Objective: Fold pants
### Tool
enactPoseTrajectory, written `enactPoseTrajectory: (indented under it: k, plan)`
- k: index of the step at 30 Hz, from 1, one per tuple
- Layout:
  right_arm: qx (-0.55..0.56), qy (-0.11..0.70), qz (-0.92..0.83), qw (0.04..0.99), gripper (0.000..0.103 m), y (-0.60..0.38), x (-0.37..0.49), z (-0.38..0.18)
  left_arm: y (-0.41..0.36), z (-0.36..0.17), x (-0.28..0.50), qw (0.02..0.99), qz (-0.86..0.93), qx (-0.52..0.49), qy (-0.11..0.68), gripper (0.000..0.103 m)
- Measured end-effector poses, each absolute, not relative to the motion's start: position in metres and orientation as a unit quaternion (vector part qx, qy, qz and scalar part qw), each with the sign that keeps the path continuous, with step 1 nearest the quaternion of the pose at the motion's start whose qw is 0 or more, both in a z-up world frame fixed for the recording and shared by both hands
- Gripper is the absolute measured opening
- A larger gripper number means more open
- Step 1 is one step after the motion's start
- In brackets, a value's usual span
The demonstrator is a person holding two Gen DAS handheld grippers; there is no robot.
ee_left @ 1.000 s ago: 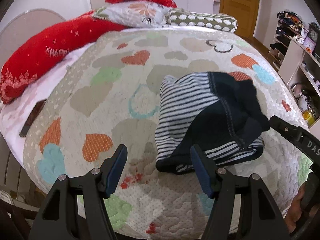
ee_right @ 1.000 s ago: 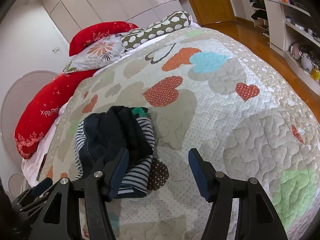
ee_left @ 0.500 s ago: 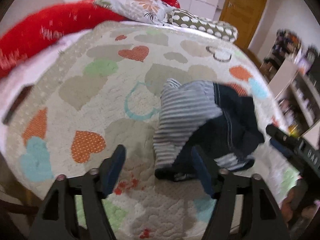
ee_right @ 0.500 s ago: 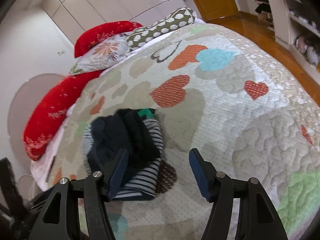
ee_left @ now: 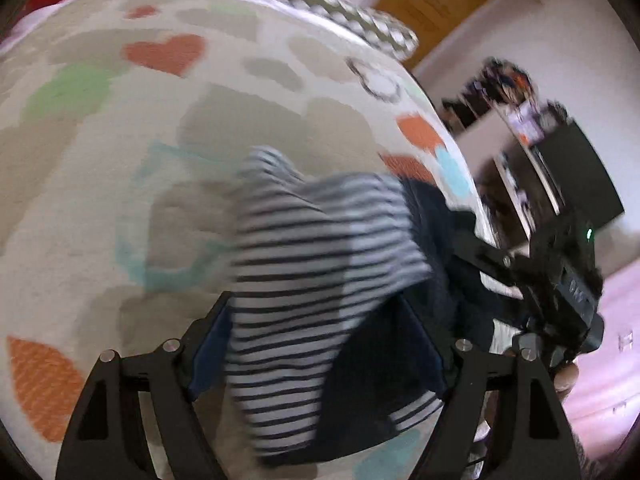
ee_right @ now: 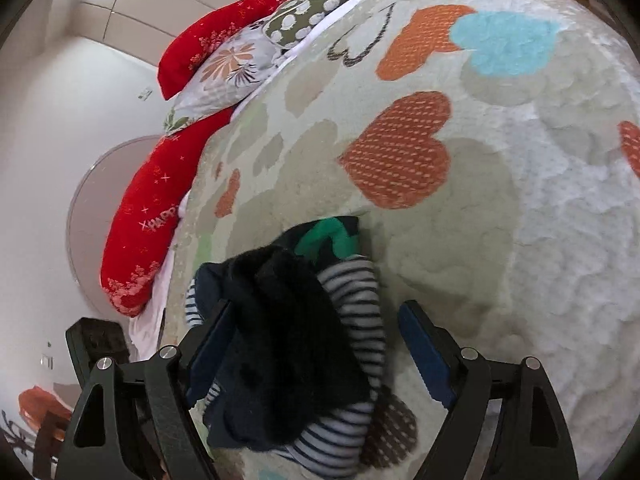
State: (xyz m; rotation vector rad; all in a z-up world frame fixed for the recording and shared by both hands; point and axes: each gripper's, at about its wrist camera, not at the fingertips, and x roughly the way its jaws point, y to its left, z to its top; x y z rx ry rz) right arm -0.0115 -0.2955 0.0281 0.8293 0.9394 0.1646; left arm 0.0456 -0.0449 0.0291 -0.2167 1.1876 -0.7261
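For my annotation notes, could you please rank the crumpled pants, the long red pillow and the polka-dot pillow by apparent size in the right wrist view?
1. Crumpled pants, though nearness to the camera inflates them.
2. Long red pillow.
3. Polka-dot pillow, farthest away and partly cut off.

Bed w/ heart-print quilt point(ee_right: 540, 240). Far end: red pillows point(ee_right: 148, 216), floral pillow point(ee_right: 224, 76), polka-dot pillow point(ee_right: 320, 8). Wooden door point(ee_left: 436, 4) far right; cluttered shelves point(ee_left: 516, 120) right, blurred.

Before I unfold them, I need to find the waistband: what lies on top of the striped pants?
A dark navy garment part is bunched over the striped pants, with a green patch behind. The waistband is covered.
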Motion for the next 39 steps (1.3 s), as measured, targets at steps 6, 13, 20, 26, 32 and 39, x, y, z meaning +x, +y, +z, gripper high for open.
enactPoseTrajectory:
  k: [6,13,20,26,32,39]
  plan:
    - [0.369,0.449,0.094,0.808,0.047,-0.285,-0.014,0.034,-0.06,0.045,0.03,0.78,-0.322,-0.073,0.532,0.034]
    - [0.378,0.423,0.115,0.815,0.033,-0.291,-0.013,0.063,-0.053,0.066,0.048,0.781,-0.326,-0.109,0.522,0.027]
    - [0.354,0.397,0.106,0.84,0.033,-0.302,0.023,0.093,-0.083,0.097,0.093,0.816,-0.308,-0.053,0.486,0.028]
    - [0.313,0.424,0.028,0.849,0.046,-0.314,0.065,0.072,-0.096,0.074,0.12,0.833,-0.227,0.002,0.504,0.036]
    - [0.313,0.397,-0.004,0.863,0.048,-0.338,0.049,0.086,-0.074,0.086,0.09,0.835,-0.253,-0.059,0.485,0.04]
    - [0.331,0.414,0.128,0.838,0.048,-0.305,0.079,0.117,-0.105,0.043,0.074,0.815,-0.254,-0.051,0.519,0.044]
